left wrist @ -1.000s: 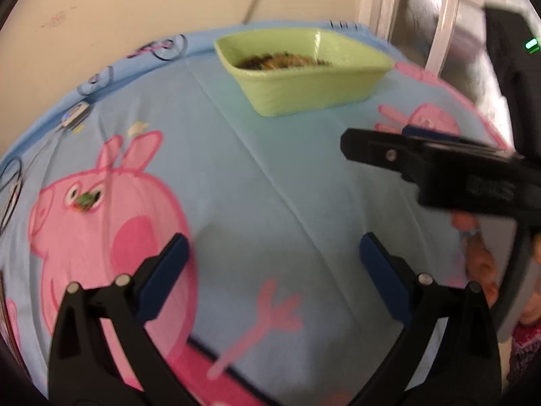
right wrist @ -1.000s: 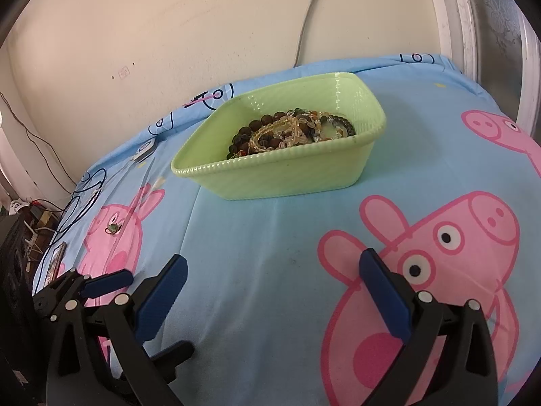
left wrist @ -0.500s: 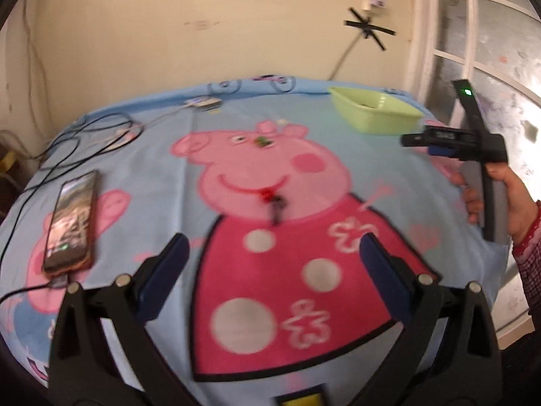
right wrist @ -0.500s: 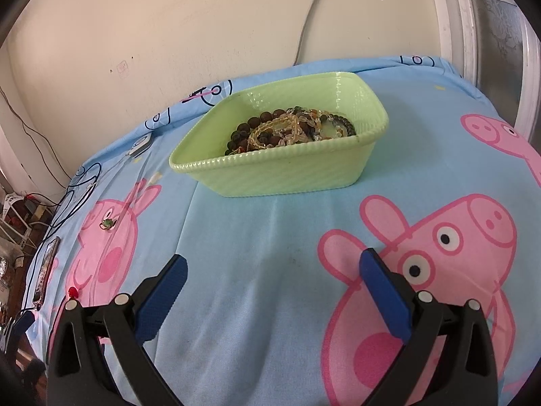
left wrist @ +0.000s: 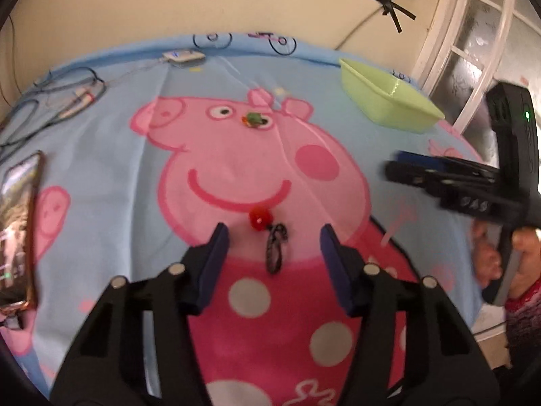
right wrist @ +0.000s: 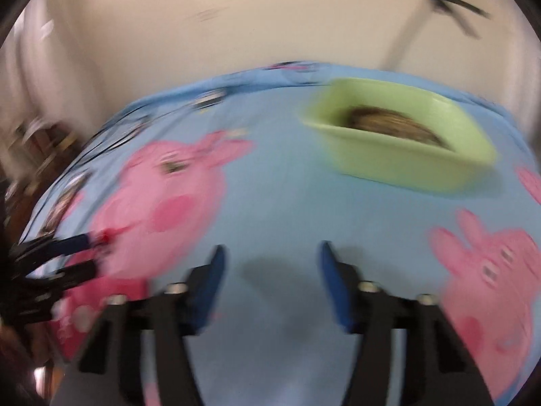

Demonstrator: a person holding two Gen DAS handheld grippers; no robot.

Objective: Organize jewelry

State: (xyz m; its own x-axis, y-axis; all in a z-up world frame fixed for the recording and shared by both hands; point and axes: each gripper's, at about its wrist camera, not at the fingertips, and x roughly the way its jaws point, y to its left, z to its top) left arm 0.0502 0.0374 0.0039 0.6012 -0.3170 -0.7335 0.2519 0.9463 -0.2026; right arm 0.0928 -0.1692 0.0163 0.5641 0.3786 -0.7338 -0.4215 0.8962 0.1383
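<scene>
Closest in the left wrist view, the left gripper [left wrist: 272,237] is seen with its two blue fingers [left wrist: 213,264] spread apart, and nothing is held between them. It is held over a blue blanket [left wrist: 111,155] with a big pink pig printed on it. Just past the fingertips, in the gap between them, a red bead [left wrist: 259,219] with a dark cord loop [left wrist: 275,248] is laid flat on the pig's neck. Neither finger is touching it.

To the left, a phone [left wrist: 15,223] is laid on the blanket near its edge. On the right side of this view, the right gripper [left wrist: 436,172] is seen from the side, held in a hand [left wrist: 487,253]. In the right wrist view, the right gripper [right wrist: 270,253] is seen with its fingers parted and nothing between them, above a bare blue patch of blanket.

Farther off, a small green piece [left wrist: 254,120] is laid on the pig's eye. Farther still, a light green tub [left wrist: 389,101] is set on the blanket near the window [left wrist: 473,50]. In the right wrist view the picture is very blurred, but a brown heap [right wrist: 389,125], maybe beads, can be made out inside the tub [right wrist: 405,165].

At the far edge of the blanket, a small white box [left wrist: 184,57] and some thin wires [left wrist: 50,108] are seen by the wall [left wrist: 169,0].
</scene>
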